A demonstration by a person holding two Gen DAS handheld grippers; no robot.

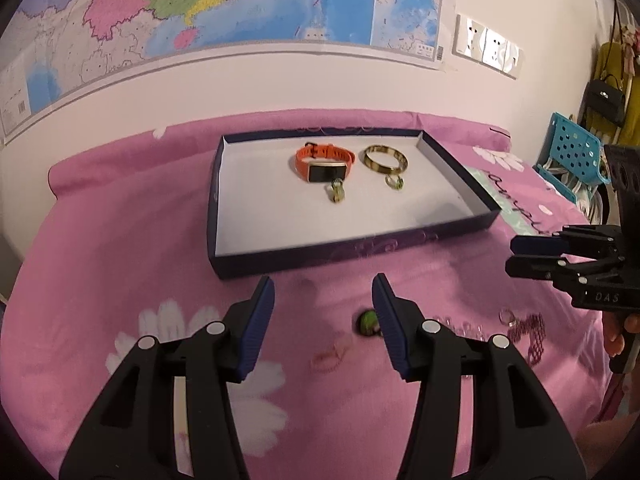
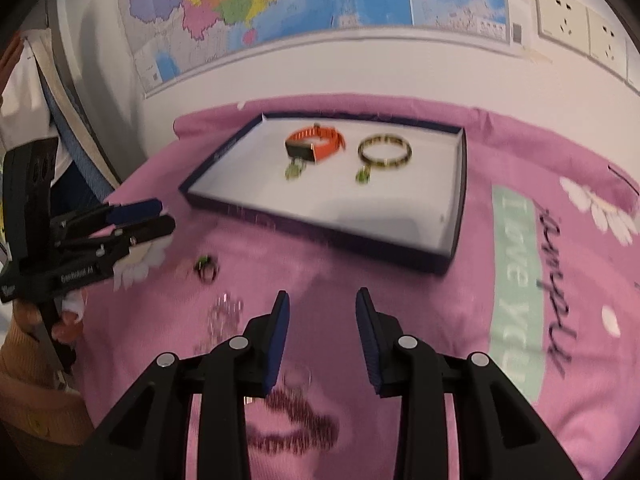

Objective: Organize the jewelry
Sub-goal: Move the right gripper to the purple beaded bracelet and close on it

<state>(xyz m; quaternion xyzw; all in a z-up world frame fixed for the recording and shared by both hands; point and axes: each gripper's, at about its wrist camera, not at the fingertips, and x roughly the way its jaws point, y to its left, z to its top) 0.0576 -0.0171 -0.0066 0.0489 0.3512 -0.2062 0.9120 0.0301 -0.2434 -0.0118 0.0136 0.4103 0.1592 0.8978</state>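
On the pink bedspread (image 1: 120,240), the tray (image 1: 280,258) lies long-axis sideways; left gripper (image 1: 323,292) and right gripper (image 2: 322,304) both spread, empty.

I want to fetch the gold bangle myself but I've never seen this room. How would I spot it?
Look for the shallow dark box with a white floor, lying on the pink bedspread under the wall map. Inside it, the bangle lies at the right, beside an orange watch. It is a plain gold hoop, far larger than the two small rings in front.

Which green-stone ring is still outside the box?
The green-stone ring on the pink sheet, beside the left gripper fingers; the other two rings lie inside the shallow dark-blue box.
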